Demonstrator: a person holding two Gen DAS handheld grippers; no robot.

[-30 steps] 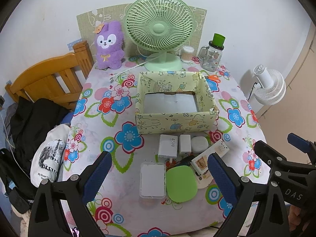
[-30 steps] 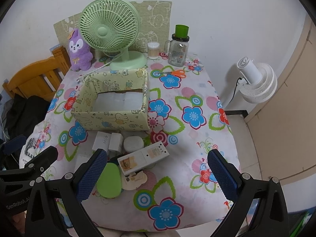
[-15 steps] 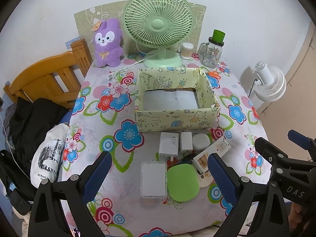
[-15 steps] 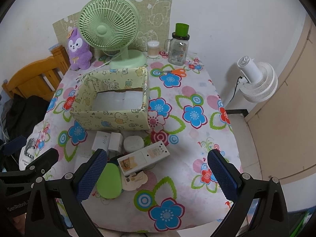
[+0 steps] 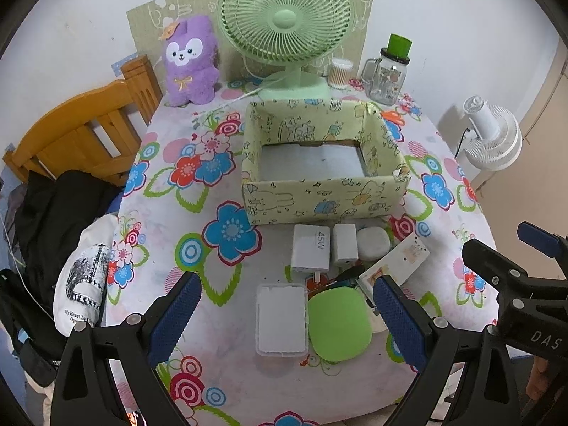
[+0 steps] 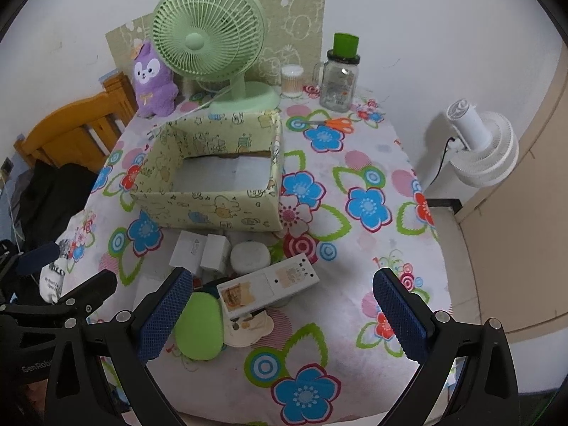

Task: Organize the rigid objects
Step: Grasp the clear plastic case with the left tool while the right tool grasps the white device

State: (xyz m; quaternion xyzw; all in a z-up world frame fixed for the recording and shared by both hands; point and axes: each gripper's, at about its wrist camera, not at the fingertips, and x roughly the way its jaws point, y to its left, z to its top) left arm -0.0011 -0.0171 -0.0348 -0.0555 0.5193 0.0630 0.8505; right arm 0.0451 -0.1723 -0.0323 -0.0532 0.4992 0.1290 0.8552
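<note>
An open yellow patterned box stands mid-table with nothing inside. In front of it lie a white 45W charger, a smaller white charger, a round white case, a long white remote-like box, a clear white lidded box and a green rounded case. My left gripper is open above the near objects. My right gripper is open, hovering over the remote-like box's near side.
A green desk fan, purple plush, cotton-swab jar and glass jar with green lid line the back. Orange scissors lie back right. A wooden chair with clothes stands left; a white fan right.
Both grippers have moved slightly forward toward the table; the objects appear a little closer. Nothing on the table has moved.
</note>
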